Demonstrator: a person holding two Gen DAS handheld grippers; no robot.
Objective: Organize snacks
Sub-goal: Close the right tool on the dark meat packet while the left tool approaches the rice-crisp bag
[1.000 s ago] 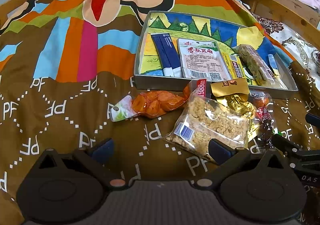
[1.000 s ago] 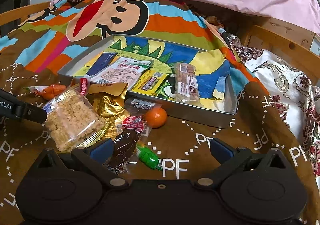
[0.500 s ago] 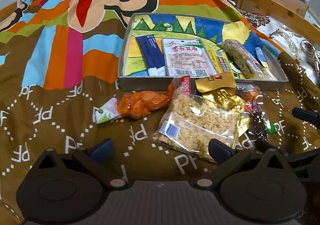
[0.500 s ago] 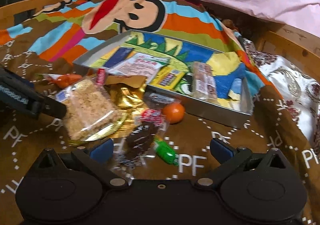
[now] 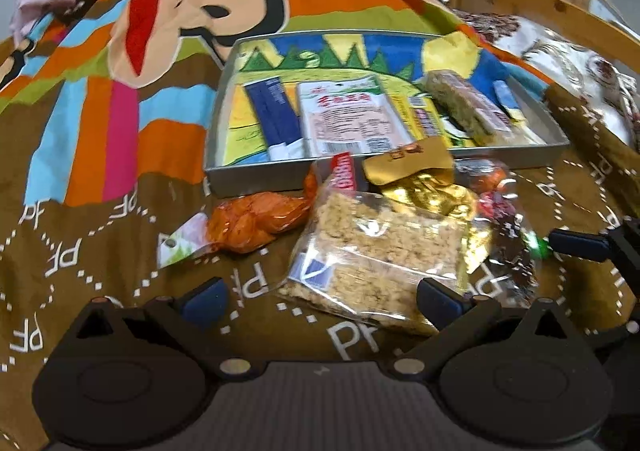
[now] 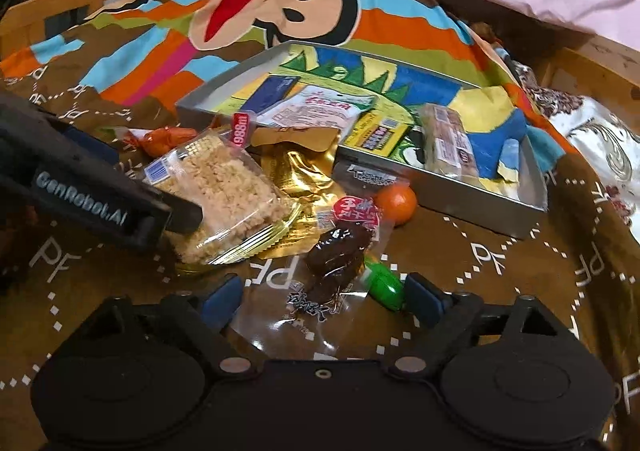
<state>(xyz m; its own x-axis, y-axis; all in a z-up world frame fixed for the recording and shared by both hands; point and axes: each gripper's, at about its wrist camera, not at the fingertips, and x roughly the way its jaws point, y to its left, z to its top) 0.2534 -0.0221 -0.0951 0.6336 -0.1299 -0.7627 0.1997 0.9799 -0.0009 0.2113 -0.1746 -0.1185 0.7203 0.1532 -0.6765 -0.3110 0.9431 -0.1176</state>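
Bedspread (image 5: 100,179) carries a metal tray (image 5: 256,171) holding a blue sachet (image 5: 272,115), white packet (image 5: 352,119), yellow packet (image 6: 378,131), grain bar (image 5: 468,107). Loose snacks touch its near wall: rice-crisp bag (image 5: 380,251), gold pouch (image 6: 304,175), orange bag (image 5: 256,221), dark-date packet (image 6: 340,251), orange candy (image 6: 396,203), green candy (image 6: 384,283). Left gripper (image 5: 320,297) spread wide, empty, at the rice-crisp bag; right gripper (image 6: 322,297) wide, empty, straddling the dark-date packet.

tray (image 5: 256,173) behind loose snacks | crisp-rice pack (image 5: 376,251) right of dried-fruit pouch (image 5: 256,221)
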